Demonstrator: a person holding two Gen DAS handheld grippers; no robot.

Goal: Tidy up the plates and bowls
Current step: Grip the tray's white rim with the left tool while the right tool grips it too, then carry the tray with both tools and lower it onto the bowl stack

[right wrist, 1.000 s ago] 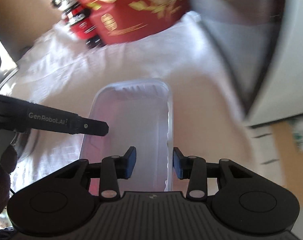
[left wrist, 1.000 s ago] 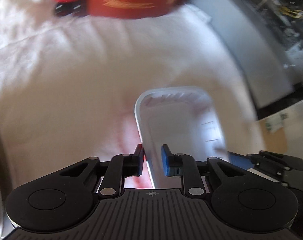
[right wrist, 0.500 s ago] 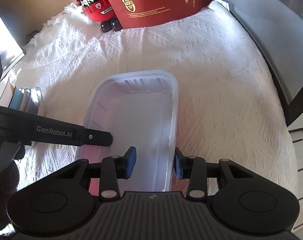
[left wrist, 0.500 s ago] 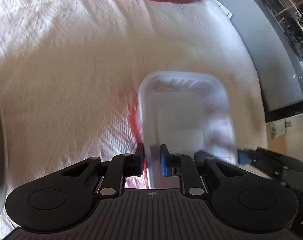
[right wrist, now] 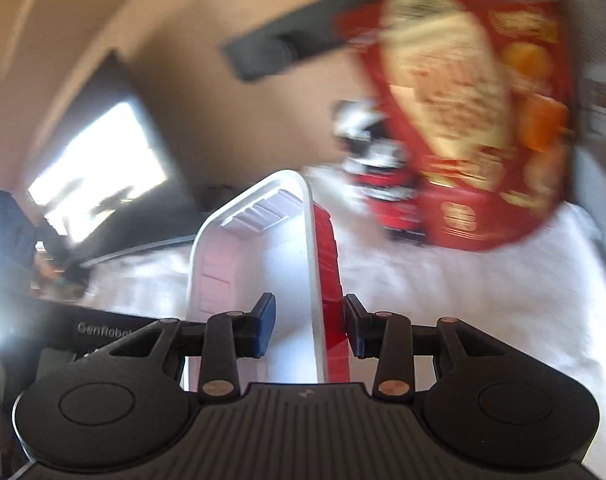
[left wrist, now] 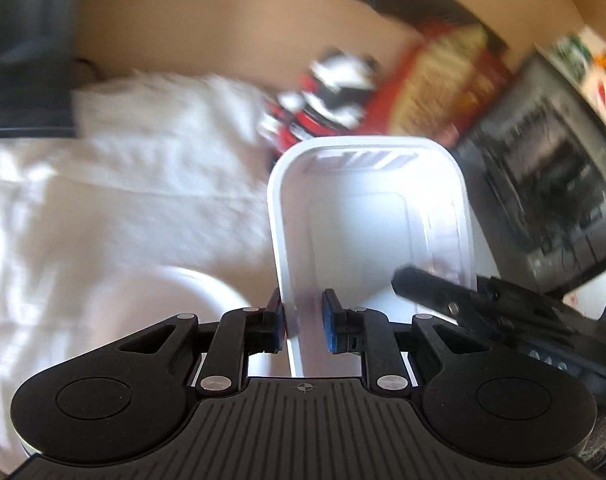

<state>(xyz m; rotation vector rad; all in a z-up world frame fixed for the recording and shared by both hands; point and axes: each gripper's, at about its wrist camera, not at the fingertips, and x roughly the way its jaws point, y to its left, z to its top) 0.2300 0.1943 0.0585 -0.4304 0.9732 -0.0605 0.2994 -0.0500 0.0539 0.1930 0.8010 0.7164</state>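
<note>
Both grippers hold a white rectangular plastic tray (left wrist: pixel 367 216) with a red outside (right wrist: pixel 329 280) above the table. My left gripper (left wrist: pixel 303 326) straddles the tray's left rim. Its jaws are opening, the wall still sits between the pads, and the left pad touches the rim. My right gripper (right wrist: pixel 309 322) is shut on the right rim, with its outer pad against the red wall. The right gripper's fingers (left wrist: pixel 423 284) reach into the tray from the right. A blurred round white dish (left wrist: pixel 175 300) lies on the cloth at lower left.
A white textured cloth (left wrist: pixel 123 208) covers the table. At the back stand a red gift box (right wrist: pixel 483 120) and a panda figure (left wrist: pixel 331 92). A black appliance (left wrist: pixel 543 184) stands on the right. A person in dark clothing (right wrist: pixel 7 232) is at the left.
Both grippers have risen with the tray, which has left the cloth. The views have tilted up to show the wall. A round white dish has come into the left wrist view.
</note>
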